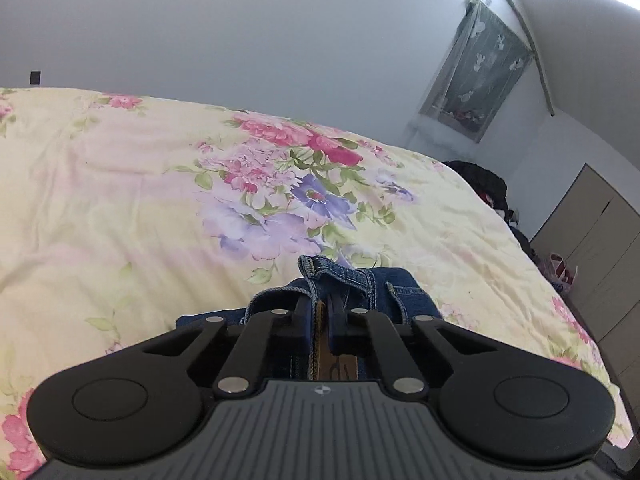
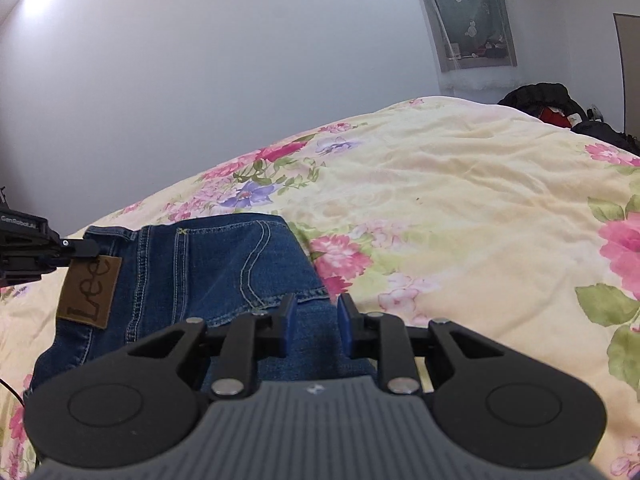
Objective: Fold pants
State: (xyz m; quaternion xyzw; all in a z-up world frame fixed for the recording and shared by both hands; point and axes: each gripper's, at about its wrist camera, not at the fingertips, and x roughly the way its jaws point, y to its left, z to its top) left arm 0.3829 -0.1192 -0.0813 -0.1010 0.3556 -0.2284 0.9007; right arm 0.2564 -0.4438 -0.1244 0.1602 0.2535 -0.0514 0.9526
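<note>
Blue jeans (image 2: 208, 264) lie on the floral bedspread (image 2: 460, 208), back side up, showing a back pocket and a brown leather patch (image 2: 90, 290). My left gripper (image 1: 318, 304) is shut on the waistband next to that patch, and bunched denim (image 1: 384, 284) sticks out past its fingers. In the right wrist view the left gripper (image 2: 90, 249) comes in from the left edge and pinches the waistband's top. My right gripper (image 2: 316, 316) sits at the lower edge of the pocket. Its blue pads (image 2: 288, 320) stand a little apart, with denim filling the gap between them.
The bed (image 1: 120, 200) stretches wide to the left and far side. A dark pile of clothes and bags (image 2: 540, 100) sits at the far right end of the bed. Grey cabinets (image 1: 592, 248) stand along the right, below a curtained window (image 1: 476, 76).
</note>
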